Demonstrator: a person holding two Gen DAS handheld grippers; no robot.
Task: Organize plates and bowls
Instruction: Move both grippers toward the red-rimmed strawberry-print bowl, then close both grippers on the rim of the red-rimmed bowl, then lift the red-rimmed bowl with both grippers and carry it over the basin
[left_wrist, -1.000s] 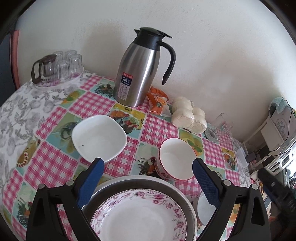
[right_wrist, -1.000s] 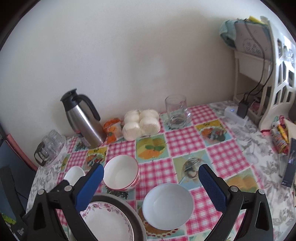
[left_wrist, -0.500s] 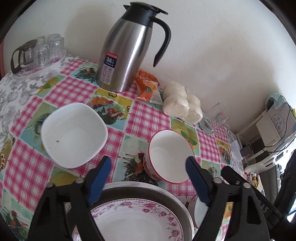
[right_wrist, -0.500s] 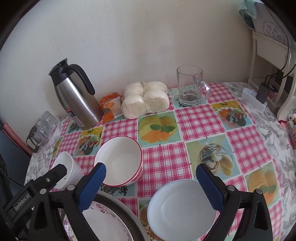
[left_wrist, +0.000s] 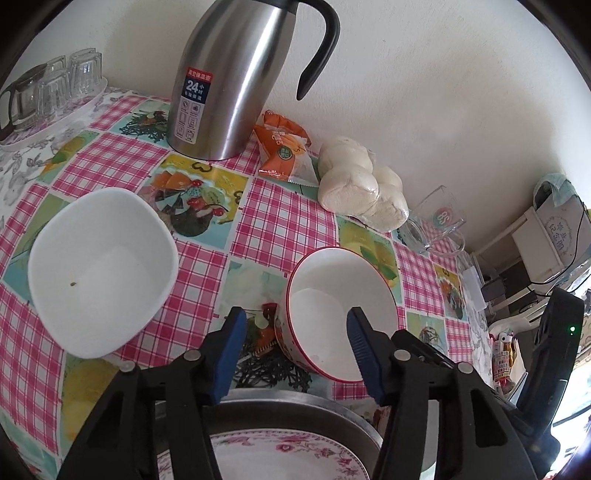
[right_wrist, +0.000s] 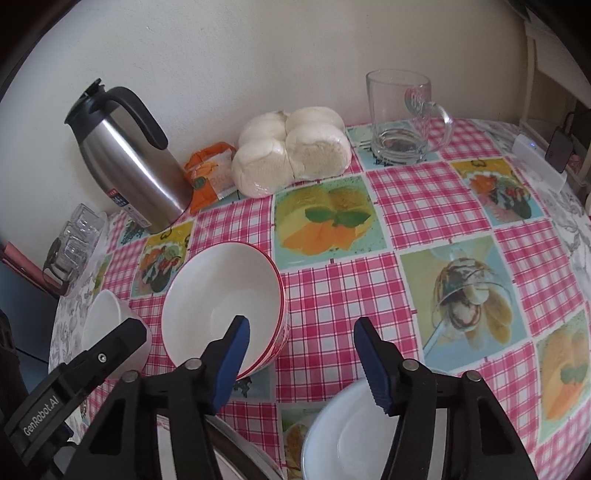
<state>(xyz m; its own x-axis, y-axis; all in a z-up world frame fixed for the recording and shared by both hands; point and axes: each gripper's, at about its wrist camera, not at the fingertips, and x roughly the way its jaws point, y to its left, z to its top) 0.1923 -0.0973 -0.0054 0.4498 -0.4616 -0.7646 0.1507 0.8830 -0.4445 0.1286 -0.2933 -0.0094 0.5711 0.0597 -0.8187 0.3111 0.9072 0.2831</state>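
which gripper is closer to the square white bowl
Left. The left gripper is just right of the square bowl; the right gripper is beyond the red-rimmed bowl.

Both fisheye views were evenly daylit and mostly sharp, with dark bowed edges, glare on the steel thermos jug (left_wrist: 236, 77), and a motion-blurred round white plate (right_wrist: 347, 435).

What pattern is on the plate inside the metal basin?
Pink floral rim on white, on the plate in the metal basin; clearest in the left wrist view.
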